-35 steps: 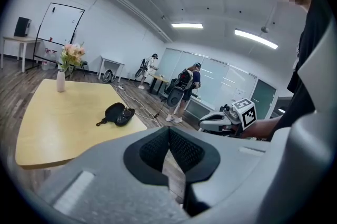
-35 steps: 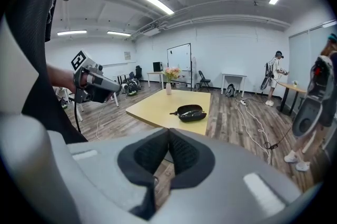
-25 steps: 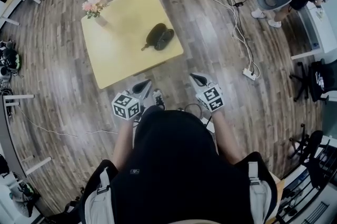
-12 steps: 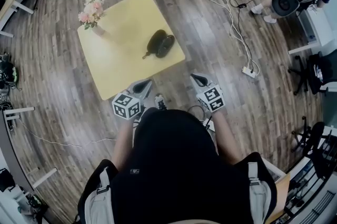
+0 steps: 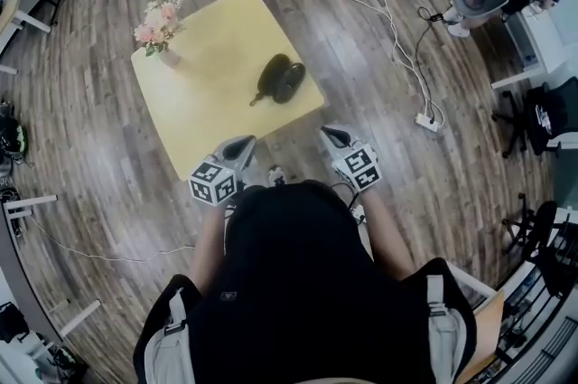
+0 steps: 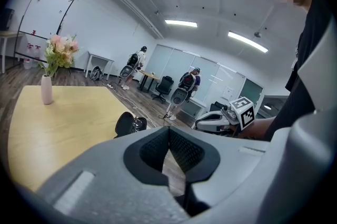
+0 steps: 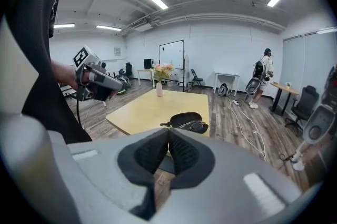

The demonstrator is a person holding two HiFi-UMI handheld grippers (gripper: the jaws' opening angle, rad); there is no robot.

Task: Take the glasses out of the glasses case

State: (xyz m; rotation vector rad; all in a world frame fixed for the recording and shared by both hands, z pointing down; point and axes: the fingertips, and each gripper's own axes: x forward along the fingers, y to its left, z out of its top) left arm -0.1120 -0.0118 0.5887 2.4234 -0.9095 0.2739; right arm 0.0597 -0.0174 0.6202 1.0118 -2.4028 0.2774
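Looking down in the head view, I see the open glasses case (image 5: 278, 78) by the table's (image 5: 208, 107) near right corner, a flower vase (image 5: 168, 57) at its far left corner, and the left gripper (image 5: 242, 141) and right gripper (image 5: 332, 135) off its near edge. Left gripper view: jaws pressed together, empty. Right gripper view: jaws likewise closed on nothing, and the glasses (image 7: 196, 125) lie inside the case.

A vase of pink flowers (image 5: 158, 23) stood at the upper-left corner of the yellow table (image 5: 203, 98); a power strip (image 5: 428, 122) lay on the wooden floor (image 5: 90, 165), right of centre.
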